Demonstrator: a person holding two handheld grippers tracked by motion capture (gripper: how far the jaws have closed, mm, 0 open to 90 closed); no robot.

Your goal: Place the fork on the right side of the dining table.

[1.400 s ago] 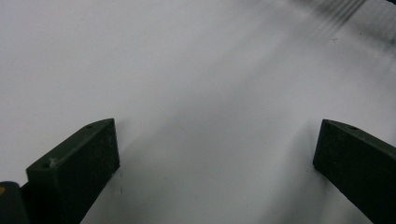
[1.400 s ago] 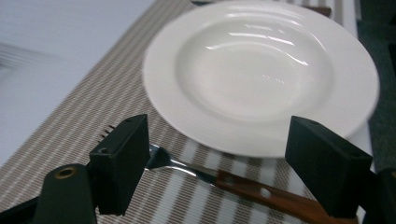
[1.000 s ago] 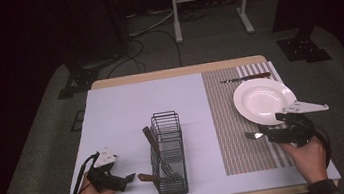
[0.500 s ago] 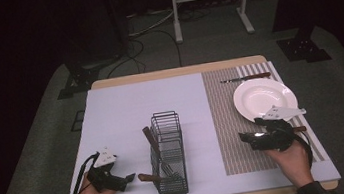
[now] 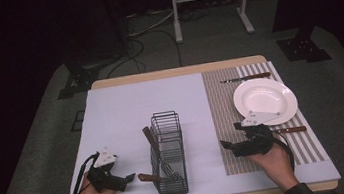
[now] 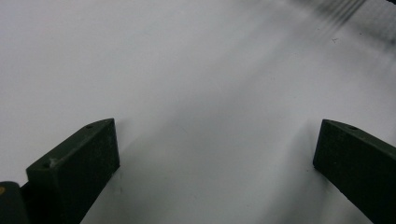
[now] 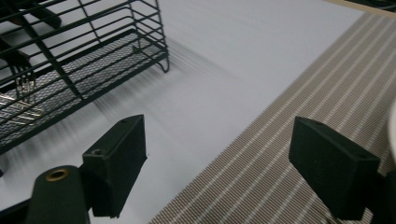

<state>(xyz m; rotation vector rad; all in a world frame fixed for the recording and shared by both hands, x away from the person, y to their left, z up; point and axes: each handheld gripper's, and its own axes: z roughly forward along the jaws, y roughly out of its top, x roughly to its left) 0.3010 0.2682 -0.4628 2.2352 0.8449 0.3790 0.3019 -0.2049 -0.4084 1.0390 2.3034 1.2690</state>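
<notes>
A black wire basket (image 5: 169, 153) stands mid-table on the white mat, with a fork (image 7: 22, 93) lying on its mesh floor. One wooden handle (image 5: 149, 138) leans up out of it and another (image 5: 147, 177) pokes out low on its left. My left gripper (image 5: 128, 178) rests on the mat just left of that low handle, open, with bare white mat between its jaws (image 6: 215, 158). My right gripper (image 5: 228, 145) sits low at the left edge of the striped placemat (image 5: 221, 100), open and holding nothing (image 7: 219, 154), pointing toward the basket (image 7: 70, 60).
A white plate (image 5: 264, 100) lies on the placemat at the right. A knife (image 5: 245, 77) lies beyond it and a wooden-handled utensil (image 5: 290, 130) lies just in front of it, beside my right hand. Dark floor, cables and stands surround the table.
My right gripper has moved left and slightly nearer, from beside the plate to the placemat's left edge. The left gripper has stayed put.
</notes>
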